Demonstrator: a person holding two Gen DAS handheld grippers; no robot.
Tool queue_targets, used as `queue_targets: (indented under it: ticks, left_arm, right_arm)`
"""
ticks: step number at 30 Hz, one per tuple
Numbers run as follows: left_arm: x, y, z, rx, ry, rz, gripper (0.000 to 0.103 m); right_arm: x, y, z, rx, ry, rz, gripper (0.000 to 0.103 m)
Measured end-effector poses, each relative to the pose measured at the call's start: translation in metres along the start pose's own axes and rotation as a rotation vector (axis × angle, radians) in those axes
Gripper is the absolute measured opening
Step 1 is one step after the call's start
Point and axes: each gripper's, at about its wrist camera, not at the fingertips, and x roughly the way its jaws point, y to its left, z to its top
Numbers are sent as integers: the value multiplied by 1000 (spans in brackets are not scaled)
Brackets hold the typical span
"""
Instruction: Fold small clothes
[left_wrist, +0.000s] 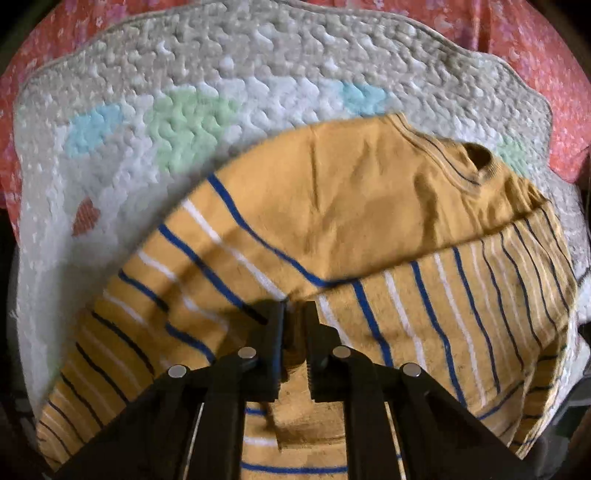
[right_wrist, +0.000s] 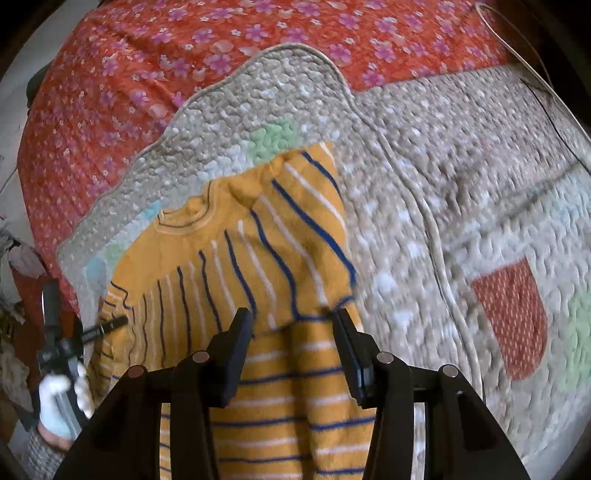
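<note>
— On the bed, what's lying there?

— A small yellow striped shirt (left_wrist: 369, 206), spread over a quilted mat (left_wrist: 229, 74) that lies on the red flowered bedspread (right_wrist: 155, 55). One side already lies folded across the body; the collar (left_wrist: 476, 158) is at the far end.

— And the claws?

— The left claw (left_wrist: 295, 314) is nearly shut, its tips down on the cloth by the folded edge. It seems to pinch a bit of fabric, though I can't swear to it. The right claw (right_wrist: 291, 317) hangs half open over the stripes, holding nothing, its right fingertip (right_wrist: 341, 317) at the shirt's edge.

— So which step is it?

— Mid-fold, I'd say. Next the right claw needs to close on that edge, then both lift together and carry the cloth over evenly, so it doesn't bunch.
</note>
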Motion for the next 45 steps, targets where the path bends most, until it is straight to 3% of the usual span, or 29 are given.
queue_targets:
  ticks: [2,6,10,12,14,17,20,25,30,34,40,45]
  left_arm:
    - [4,0,13,13,-25,105,2]
    - [13,10,32,7,-39,228,0]
    - [3,27,21,-51,-56,133,1]
    - [-14,29,0,-46,-77,90,8]
    - [-30,33,-30,-53,-93,56,26]
    - [-48,37,-82,-112,-96,-26,36]
    - [-58,43,-141,-208,-81,-66,36]
    - [-79,97,-193,-422,-103,-60,38]
    - [-108,162,-235,-643,-170,-57,39]
    - [-127,199,-264,-776,-230,-44,46]
    - [-141,275,-330,-1002,-258,-31,46]
    - [-150,330,-392,-1189,-271,5,46]
  right_arm:
    - [-2,-9,-8,38,2,8,50]
    - [-5,-24,-22,73,10,5,50]
    - [-10,-33,-33,81,11,-11,51]
    - [-13,-39,-39,90,13,-15,52]
    - [-15,-45,-45,98,15,-14,53]
    - [-15,-52,-57,126,27,0,56]
    - [-13,-50,-72,117,45,-6,56]
    - [-24,-17,-86,5,38,-27,56]
    - [-19,74,-94,-248,74,43,56]
    - [4,182,-116,-486,145,140,56]
    - [44,348,-198,-900,244,260,58]
    - [72,444,-289,-1192,277,310,58]
